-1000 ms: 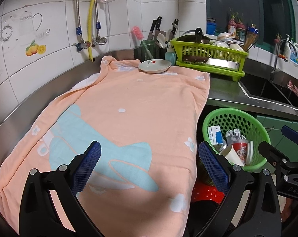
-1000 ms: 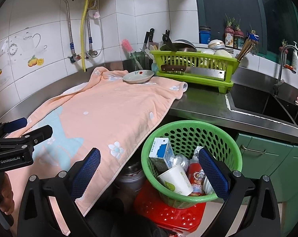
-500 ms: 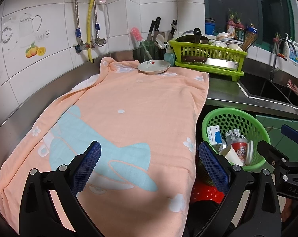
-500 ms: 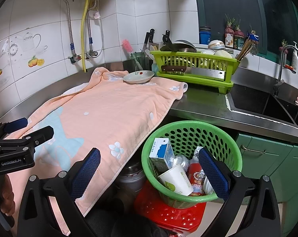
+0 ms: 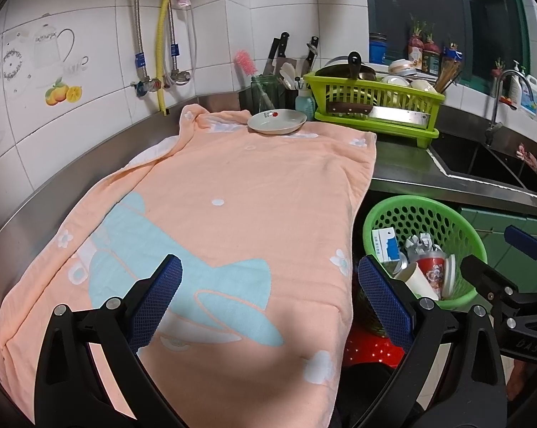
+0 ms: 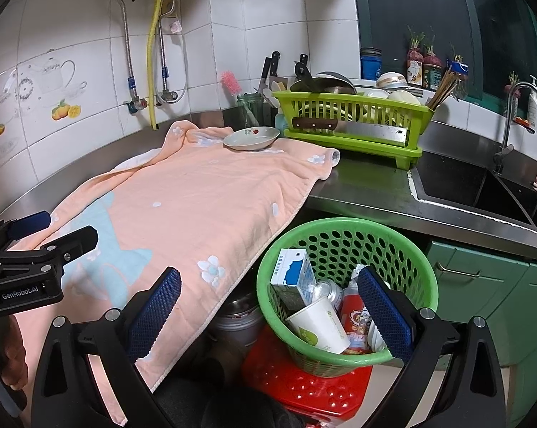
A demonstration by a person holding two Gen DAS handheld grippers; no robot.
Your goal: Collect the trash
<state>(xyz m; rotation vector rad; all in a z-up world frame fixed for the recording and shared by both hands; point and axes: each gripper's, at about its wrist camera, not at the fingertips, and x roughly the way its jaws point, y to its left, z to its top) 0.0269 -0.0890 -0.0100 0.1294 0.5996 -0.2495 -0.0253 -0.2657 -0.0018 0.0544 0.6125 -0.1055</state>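
Apparently done: both the left hand-held gripper (image 5: 268, 294) and right hand-held gripper (image 6: 268, 297) hang open and empty, since the round green perforated plastic basket (image 6: 343, 235) below the tabletop (image 6: 368, 189) edge already holds the trash.

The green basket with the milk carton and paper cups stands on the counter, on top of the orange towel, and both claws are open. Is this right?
Not quite. In the right wrist view the green basket sits below the counter edge on a red stool, beside the hanging orange towel, not on it. The rest holds: left claw and right claw are open.

Plate (image 5: 277, 121) on peach towel (image 5: 232, 192), dish rack (image 5: 375, 103)
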